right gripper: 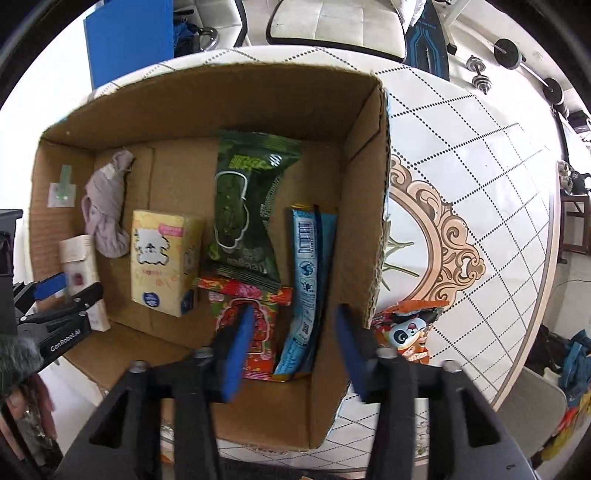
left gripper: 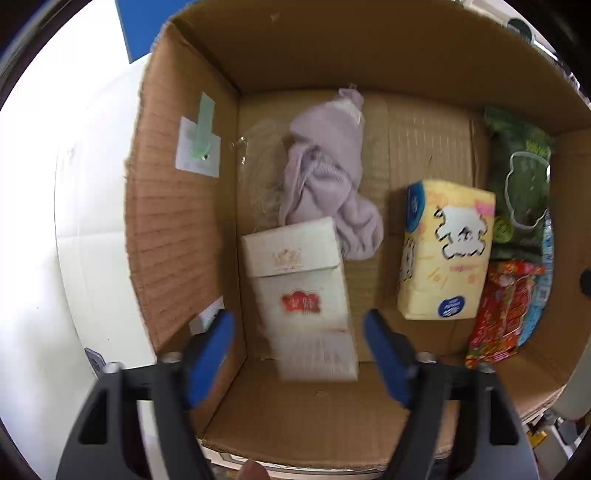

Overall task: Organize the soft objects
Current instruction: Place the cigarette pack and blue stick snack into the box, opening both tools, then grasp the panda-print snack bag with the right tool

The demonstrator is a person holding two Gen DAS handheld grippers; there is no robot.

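Note:
An open cardboard box [left gripper: 177,229] [right gripper: 362,221] holds a white tissue pack [left gripper: 299,291] [right gripper: 79,266], a lilac cloth [left gripper: 328,173] [right gripper: 105,206], a yellow tissue pack [left gripper: 447,251] [right gripper: 162,262], a green snack bag [left gripper: 524,177] [right gripper: 247,214], a red bag [left gripper: 506,314] [right gripper: 258,325] and a blue packet [right gripper: 308,280]. My left gripper [left gripper: 299,325] is open, its blue pads either side of the white pack, not touching it. My right gripper [right gripper: 293,339] is open above the red bag and blue packet.
An orange panda snack bag [right gripper: 406,332] lies on the patterned round table [right gripper: 480,184] just outside the box's right wall. A blue board [right gripper: 129,40] and a white chair [right gripper: 332,22] stand beyond the table. Dumbbells [right gripper: 517,59] lie on the floor.

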